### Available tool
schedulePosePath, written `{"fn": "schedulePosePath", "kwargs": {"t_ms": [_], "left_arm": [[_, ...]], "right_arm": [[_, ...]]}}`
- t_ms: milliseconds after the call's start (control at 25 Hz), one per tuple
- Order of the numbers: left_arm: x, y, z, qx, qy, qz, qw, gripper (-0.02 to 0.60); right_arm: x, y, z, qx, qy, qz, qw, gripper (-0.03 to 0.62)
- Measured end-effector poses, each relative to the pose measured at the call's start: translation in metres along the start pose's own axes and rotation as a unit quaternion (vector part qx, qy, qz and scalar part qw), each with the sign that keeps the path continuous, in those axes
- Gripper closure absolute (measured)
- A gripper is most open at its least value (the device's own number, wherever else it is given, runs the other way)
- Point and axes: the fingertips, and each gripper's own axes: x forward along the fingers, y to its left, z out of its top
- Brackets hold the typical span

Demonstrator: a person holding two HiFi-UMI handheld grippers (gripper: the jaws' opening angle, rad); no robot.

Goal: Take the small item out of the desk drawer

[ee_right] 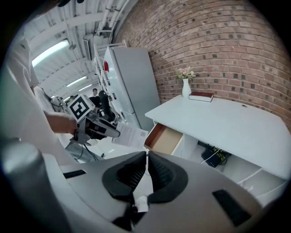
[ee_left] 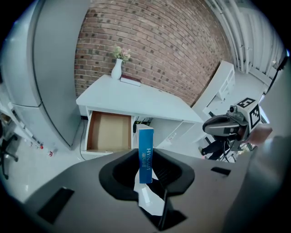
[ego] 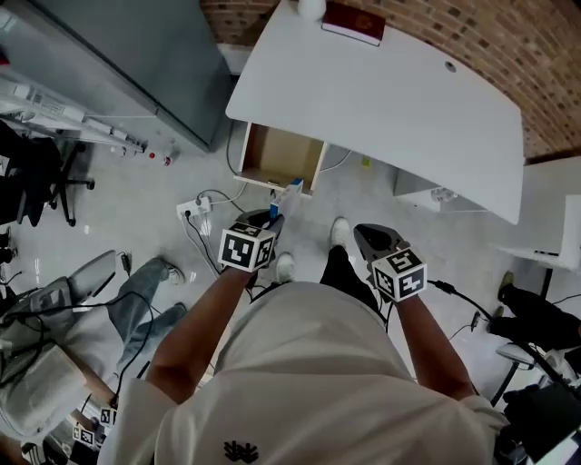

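Blue box, white desk, brown drawer, red-brown brick wall, dark red book.

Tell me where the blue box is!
In the left gripper view, the blue box stands upright, held by the left gripper, before the open drawer.

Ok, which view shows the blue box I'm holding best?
Left gripper view: the blue box stands upright, clamped between the jaws, with its print readable. Head view shows only a blue sliver; right gripper view shows nothing clear of it.
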Motion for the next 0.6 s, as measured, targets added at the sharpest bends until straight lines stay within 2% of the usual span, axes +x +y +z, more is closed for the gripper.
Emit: {"fn": "schedulePosePath", "kwargs": {"t_ms": [600], "left_arm": [[-0.061, -0.023, -0.035, 0.008, -0.013, -0.023, 0.9996, 0.483]], "right_arm": [[-0.020, 0.055, -0.018, -0.010, -0.009, -0.013, 1.000, 0.554]]}}
